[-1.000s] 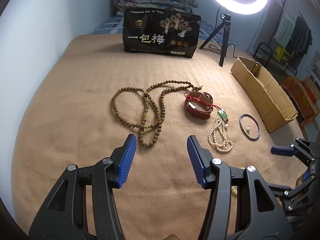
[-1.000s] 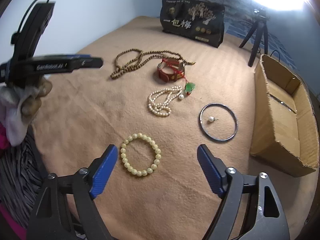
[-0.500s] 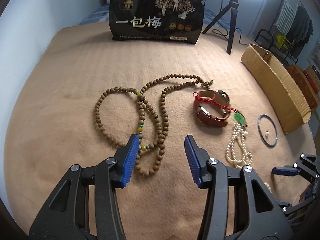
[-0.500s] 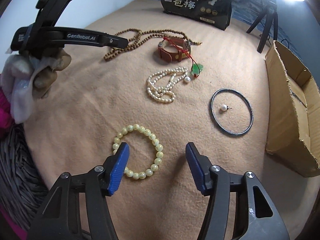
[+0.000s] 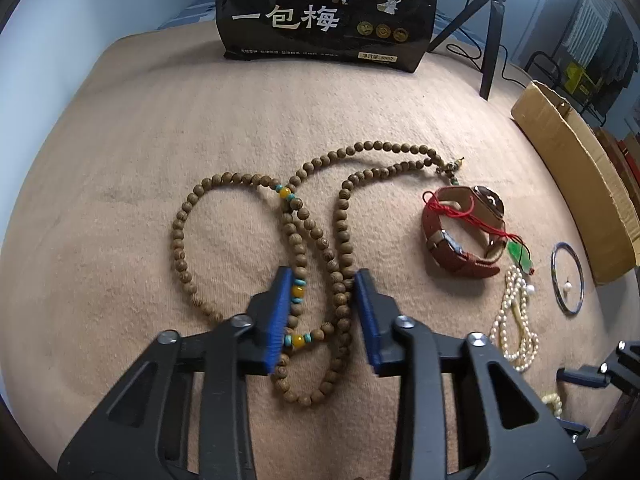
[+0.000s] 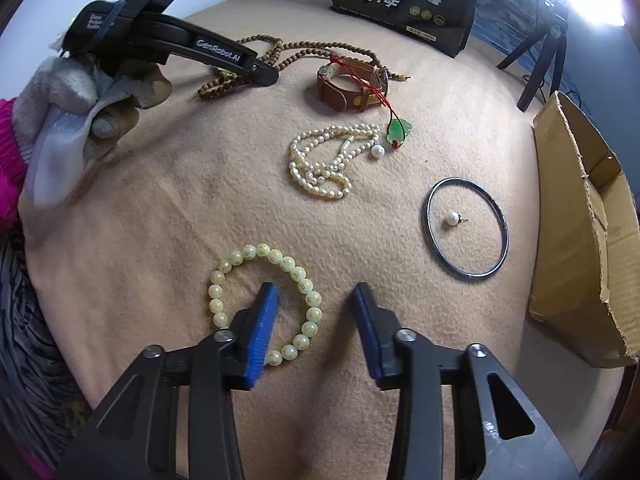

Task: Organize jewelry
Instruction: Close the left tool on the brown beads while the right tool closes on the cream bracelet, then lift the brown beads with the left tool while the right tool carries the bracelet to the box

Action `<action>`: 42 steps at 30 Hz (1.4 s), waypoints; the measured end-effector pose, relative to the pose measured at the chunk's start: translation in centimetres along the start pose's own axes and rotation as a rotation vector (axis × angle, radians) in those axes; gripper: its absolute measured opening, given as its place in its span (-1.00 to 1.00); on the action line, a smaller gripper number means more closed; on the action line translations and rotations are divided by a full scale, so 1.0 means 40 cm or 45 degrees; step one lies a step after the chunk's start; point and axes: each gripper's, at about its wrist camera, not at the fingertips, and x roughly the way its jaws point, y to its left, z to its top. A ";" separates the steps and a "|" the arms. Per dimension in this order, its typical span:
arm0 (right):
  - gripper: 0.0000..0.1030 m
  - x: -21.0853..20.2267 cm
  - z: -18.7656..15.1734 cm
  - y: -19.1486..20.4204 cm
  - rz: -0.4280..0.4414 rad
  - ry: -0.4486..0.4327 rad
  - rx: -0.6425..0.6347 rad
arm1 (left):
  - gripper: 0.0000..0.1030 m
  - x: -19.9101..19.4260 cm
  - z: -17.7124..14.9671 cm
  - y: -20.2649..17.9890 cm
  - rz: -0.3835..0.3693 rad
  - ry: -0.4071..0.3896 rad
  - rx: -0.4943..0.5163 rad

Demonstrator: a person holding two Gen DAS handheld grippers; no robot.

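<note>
A long brown wooden bead necklace (image 5: 304, 240) lies looped on the tan blanket (image 5: 160, 120). My left gripper (image 5: 322, 280) is open, its jaws astride the necklace's near strands. A pale yellow bead bracelet (image 6: 264, 300) lies near the front. My right gripper (image 6: 314, 292) is open, with its left finger inside the bracelet ring and its right finger outside. A brown leather watch (image 5: 464, 232) with a red cord and green pendant (image 6: 398, 130), a pearl necklace (image 6: 324, 164), a dark bangle (image 6: 466, 228) and a pearl earring (image 6: 453, 219) lie between them.
A black snack bag (image 5: 328, 12) stands at the far edge. An open cardboard box (image 6: 580, 220) lies on the right side. A ring light on a tripod (image 5: 492, 20) stands behind. The left gripper (image 6: 180, 40) and gloved hand show in the right wrist view.
Both grippers have moved forward and down. The left one now straddles the wooden necklace, the right one straddles the bracelet's right side. Both jaws have narrowed somewhat.
</note>
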 end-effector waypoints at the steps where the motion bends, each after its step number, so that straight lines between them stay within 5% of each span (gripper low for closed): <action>1: -0.40 0.000 0.000 0.000 -0.004 0.000 -0.002 | -0.67 0.001 0.002 0.002 0.003 -0.002 -0.007; 5: -0.79 -0.005 0.000 0.002 -0.007 -0.005 -0.005 | -0.78 -0.002 0.004 0.016 -0.015 -0.005 -0.056; 9: -0.85 -0.007 -0.002 0.004 -0.002 -0.013 0.007 | -0.79 -0.014 0.008 0.019 -0.016 -0.029 -0.082; 20: -0.87 -0.054 -0.006 -0.032 0.033 -0.104 0.117 | -0.79 -0.152 0.028 0.061 -0.065 -0.243 -0.200; 42: -0.88 -0.271 -0.020 -0.132 -0.081 -0.371 0.264 | -0.79 -0.453 0.044 0.004 -0.126 -0.550 -0.132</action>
